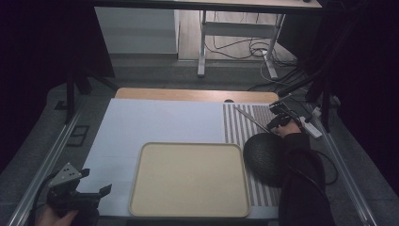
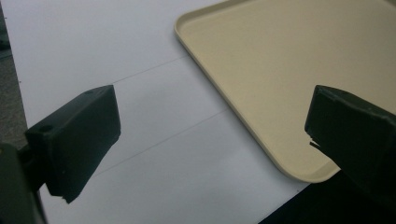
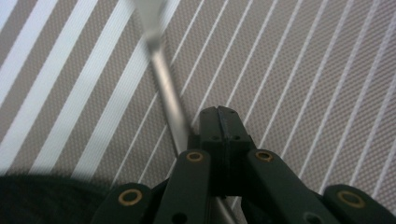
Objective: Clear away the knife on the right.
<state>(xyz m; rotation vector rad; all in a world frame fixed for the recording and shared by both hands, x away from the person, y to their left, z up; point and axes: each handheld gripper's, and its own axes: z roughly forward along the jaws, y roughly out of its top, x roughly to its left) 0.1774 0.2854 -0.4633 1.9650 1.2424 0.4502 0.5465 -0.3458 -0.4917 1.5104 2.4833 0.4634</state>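
Observation:
A beige tray (image 1: 188, 144) lies on a white sheet (image 1: 155, 122) at the table's front. Right of it a dark textured bowl (image 1: 263, 157) rests on a striped mat (image 1: 235, 127). A thin metal rod (image 1: 251, 120) slants across the mat from the bowl's far rim. My right gripper (image 1: 277, 117) sits at that rim. In the right gripper view its jaws (image 3: 219, 121) are shut tip to tip, and the rod (image 3: 166, 93) runs along their left side and under them; whether it is pinched lower down I cannot tell. My left gripper (image 1: 97, 181) is open at the front left corner, nothing between its jaws (image 2: 210, 135).
The tray's near corner (image 2: 224, 93) lies just ahead of the left jaws over the white sheet (image 2: 140, 46). The bowl's edge (image 3: 42, 196) shows dark beside the right gripper, on the striped mat (image 3: 303, 93). Metal rails flank the table, with cables and a desk frame beyond.

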